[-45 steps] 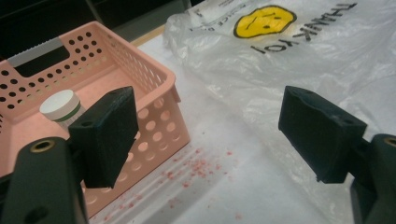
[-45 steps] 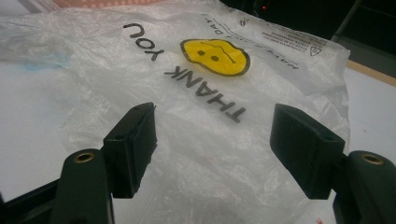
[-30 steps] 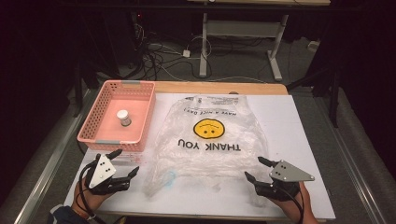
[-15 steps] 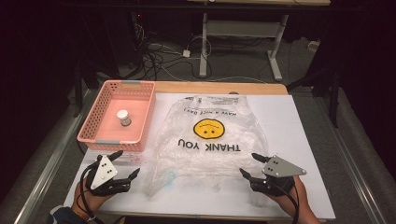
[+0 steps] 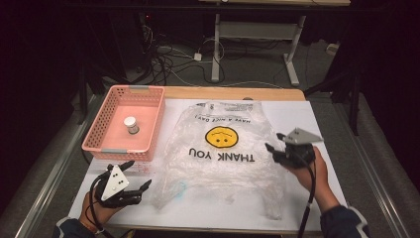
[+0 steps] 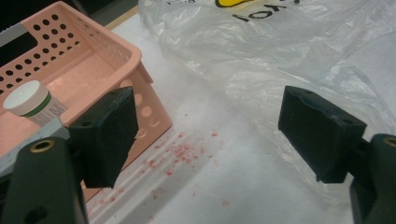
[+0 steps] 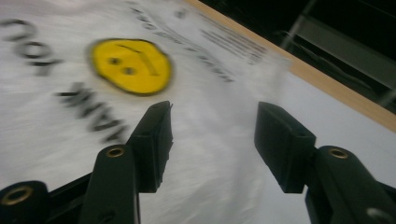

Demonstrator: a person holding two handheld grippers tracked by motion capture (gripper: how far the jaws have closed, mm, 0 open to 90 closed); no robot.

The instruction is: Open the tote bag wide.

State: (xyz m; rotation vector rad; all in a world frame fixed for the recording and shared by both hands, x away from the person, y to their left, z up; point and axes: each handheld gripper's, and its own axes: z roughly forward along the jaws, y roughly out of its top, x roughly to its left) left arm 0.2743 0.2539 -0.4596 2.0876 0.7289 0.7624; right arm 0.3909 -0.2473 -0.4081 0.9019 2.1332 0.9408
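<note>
Since the earlier frames, my right gripper [image 5: 277,148] has travelled from the near right corner of the tabletop [image 5: 317,119] up along the right edge of the plastic bag [image 5: 223,163], and its jaws have just been closing. In the right gripper view they stand partway apart with nothing pinched; the bag's printed face lies beneath and ahead of them, blurred. My left gripper [image 5: 133,178] has kept its place near the front left, jaws wide and empty.

Nearest to me, both hands come in over the front edge. Just right of the left jaws lies the bag's near left corner, not yet gripped; red specks dot the white sheet under them. The bag lies flat and crumpled between the two grippers, its yellow smiley and THANK YOU print upside down from my side. I judge the work barely begun: the bag is still unopened and unlifted, and taking hold of it remains.

Just beyond the left jaws sits the pink basket [image 5: 99,134], very close, with a small white-capped jar [image 5: 131,124] inside. That basket wall limits leftward and forward motion there. Right of the right jaws, bare white sheet offers room before the edge. Beyond the bag, a wooden strip marks the far edge.
</note>
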